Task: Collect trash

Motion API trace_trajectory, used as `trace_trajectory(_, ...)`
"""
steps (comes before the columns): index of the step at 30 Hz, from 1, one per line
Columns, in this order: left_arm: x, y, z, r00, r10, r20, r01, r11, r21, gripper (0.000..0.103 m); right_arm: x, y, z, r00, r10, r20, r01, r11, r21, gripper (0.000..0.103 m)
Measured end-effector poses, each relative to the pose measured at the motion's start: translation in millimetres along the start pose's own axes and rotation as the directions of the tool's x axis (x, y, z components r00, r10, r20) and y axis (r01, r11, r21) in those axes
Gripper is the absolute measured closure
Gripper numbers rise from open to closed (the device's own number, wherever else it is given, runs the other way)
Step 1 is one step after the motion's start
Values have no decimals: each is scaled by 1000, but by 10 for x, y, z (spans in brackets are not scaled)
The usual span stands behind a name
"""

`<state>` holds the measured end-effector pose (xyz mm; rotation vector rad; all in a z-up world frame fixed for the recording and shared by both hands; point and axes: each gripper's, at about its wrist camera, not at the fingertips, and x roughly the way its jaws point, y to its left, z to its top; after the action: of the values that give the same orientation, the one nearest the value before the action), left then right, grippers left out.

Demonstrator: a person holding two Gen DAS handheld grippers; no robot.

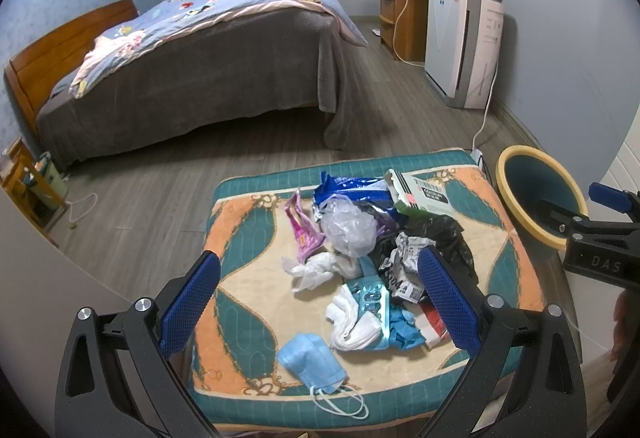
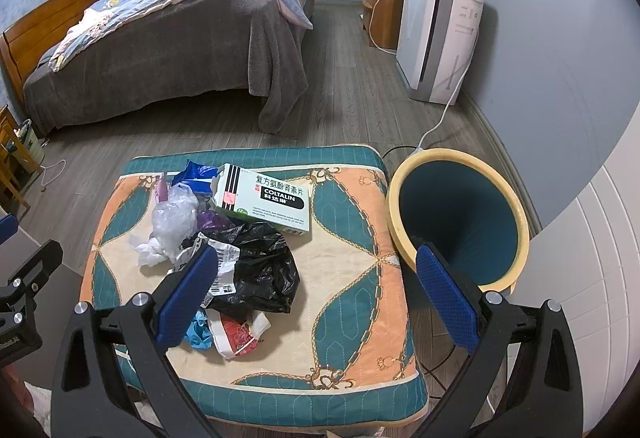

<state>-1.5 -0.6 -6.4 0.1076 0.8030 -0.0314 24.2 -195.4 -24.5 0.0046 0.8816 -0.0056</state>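
Left wrist view: left tool spread wide, empty, hanging over the near half of a cushioned stool that carries the trash. Right tool also wide and empty, over the stool's right half.

The relation that matters: the waste bin stands on the floor just beside the stool's right edge, mouth tilted toward the cameras. So every piece must travel rightward, and the right tool is the nearer one to the bin; its right finger already overlaps the bin rim in the right wrist view. The pile lies left of centre, nearer the left tool.

Count, as far as the heap allows:
- one blue face mask, near edge, lying apart from the heap, long axis running roughly left to right
- one Coltalin medicine box, far side, long axis across the stool
- one black plastic bag, centre
- one clear plastic bag
- one pink wrapper
- one empty blister pack
- white tissues, at least two wads; exact number unclear

Judgement: black bag sits straight ahead of the right tool, likeliest first pick.
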Motion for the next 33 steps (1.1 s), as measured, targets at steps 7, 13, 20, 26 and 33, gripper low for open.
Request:
trace_trajectory(7, -1, -2, 6, 1000, 1, -1, -1, 1000, 2, 5, 10, 7, -6, 1000, 1, -4, -1, 1000, -3, 6)
trace_trajectory(13, -1, -3, 8, 1000, 2, -2, -2, 1000, 3, 5, 3, 11, -5, 1000, 3, -5, -3, 1000, -3, 6)
trace_trajectory(20, 6, -13, -8, 1000, 3, -2, -3, 1000, 4, 5, 5, 17, -3, 1000, 2, -6, -2, 1000, -3, 6)
trace_trajectory(26, 2, -7, 4, 1000, 3, -4, -3, 1000, 4, 5, 4, 16, 0, 1000, 2, -7, -2, 1000, -3, 6)
trace_trajectory(33, 1, -7, 8, 1000, 4, -4, -4, 1000, 5, 5, 13, 15, 0, 1000, 2, -7, -2, 1000, -3, 6)
